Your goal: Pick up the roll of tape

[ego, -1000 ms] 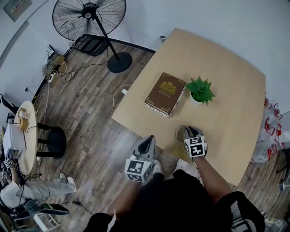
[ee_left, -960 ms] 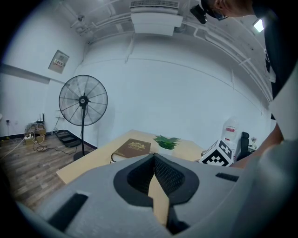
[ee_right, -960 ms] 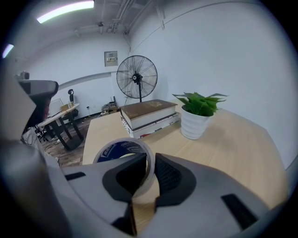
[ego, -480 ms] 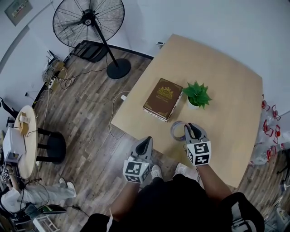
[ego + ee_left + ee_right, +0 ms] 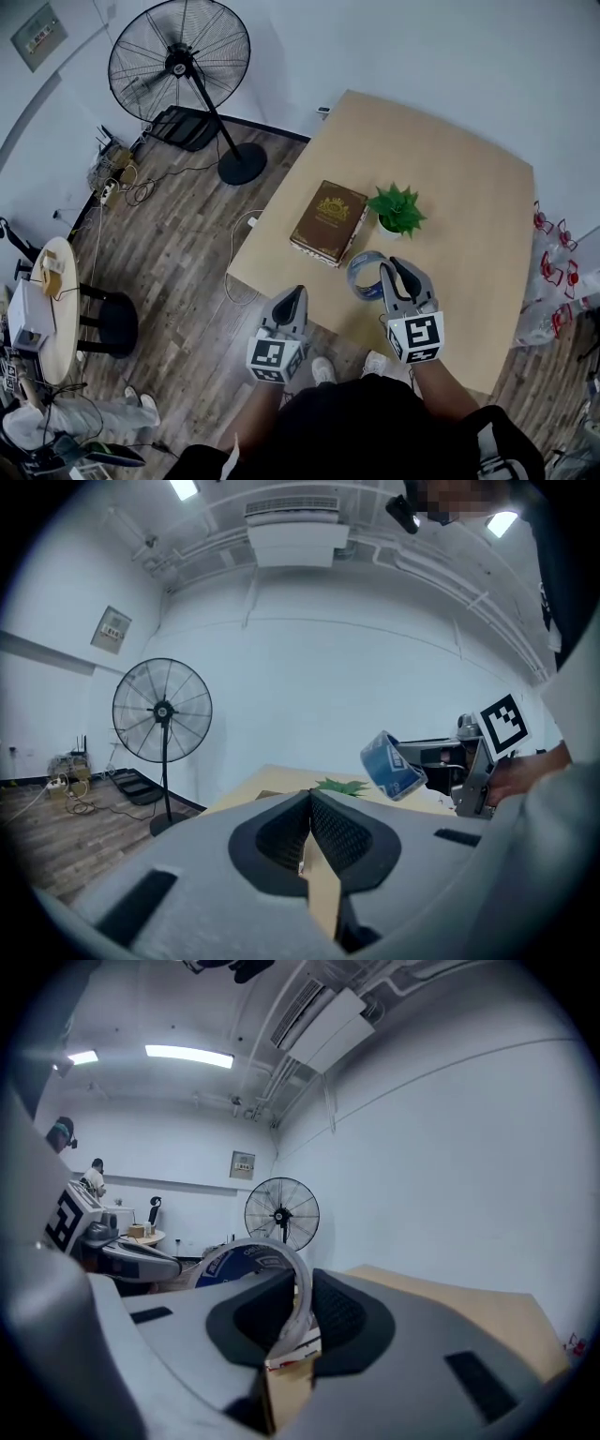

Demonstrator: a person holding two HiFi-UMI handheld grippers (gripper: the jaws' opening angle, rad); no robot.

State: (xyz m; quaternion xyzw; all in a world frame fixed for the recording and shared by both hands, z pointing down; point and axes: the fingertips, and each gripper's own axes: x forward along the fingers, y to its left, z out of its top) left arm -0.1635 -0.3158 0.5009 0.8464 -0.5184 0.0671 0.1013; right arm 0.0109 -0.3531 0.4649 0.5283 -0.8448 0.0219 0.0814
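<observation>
The right gripper (image 5: pixel 392 270) was clamped across the wall of the roll of tape (image 5: pixel 362 275), held above the surface (image 5: pixel 459 187) near the frame's lower centre. The left gripper (image 5: pixel 293 296) was closed, empty. The roll looked light, stiff and somewhat slick; its wall seemed the right hold.

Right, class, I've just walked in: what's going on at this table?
A person holds a claw in each hand. The right claw is shut on a blue-and-white roll of tape, holding it in the air above the light wooden table. The left claw is shut and empty, short of the table's edge.
</observation>
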